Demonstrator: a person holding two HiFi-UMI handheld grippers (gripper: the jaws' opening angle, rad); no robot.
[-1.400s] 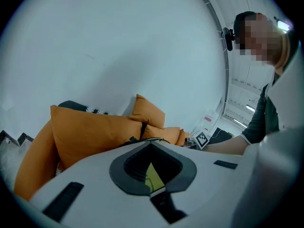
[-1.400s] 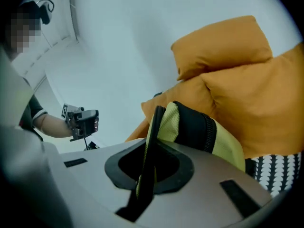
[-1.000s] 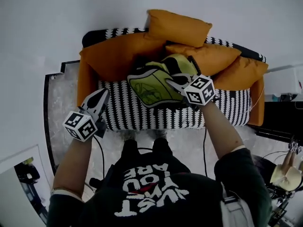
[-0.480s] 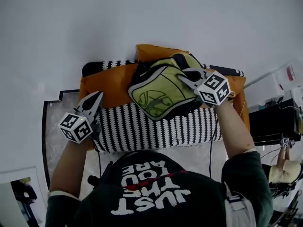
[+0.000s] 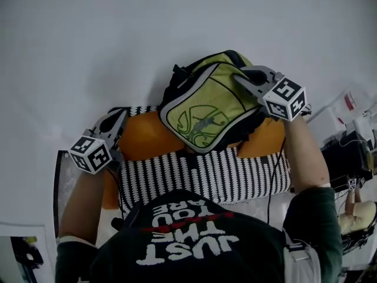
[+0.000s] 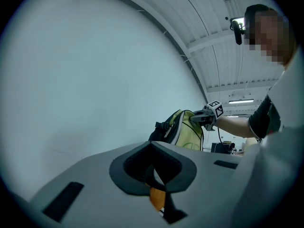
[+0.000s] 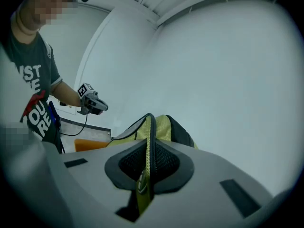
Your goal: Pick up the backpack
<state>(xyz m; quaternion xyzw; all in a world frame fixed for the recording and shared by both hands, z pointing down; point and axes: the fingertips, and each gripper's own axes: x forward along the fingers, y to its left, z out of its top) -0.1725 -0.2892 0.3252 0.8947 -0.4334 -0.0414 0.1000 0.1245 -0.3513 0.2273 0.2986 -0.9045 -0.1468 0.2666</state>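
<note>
Head view: backpack (image 5: 206, 114) hangs upper centre, apparently lifted off the striped sofa (image 5: 235, 175). Right hand-held gripper (image 5: 242, 75) pinches its top strap (image 7: 149, 137). Left hand-held gripper (image 5: 112, 122) pressed together, empty, frame left. Best: firm pinch, steady lift, no swing.

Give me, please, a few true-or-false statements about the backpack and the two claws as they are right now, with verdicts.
1. The right claw is shut on the backpack's strap. True.
2. The backpack rests flat on the striped sofa seat. False: it hangs from the right claw, raised above the sofa.
3. The left claw grips an orange cushion. False: nothing sits between its jaws, and the cushion lies on the sofa.
4. The backpack is green with black trim. True.
</note>
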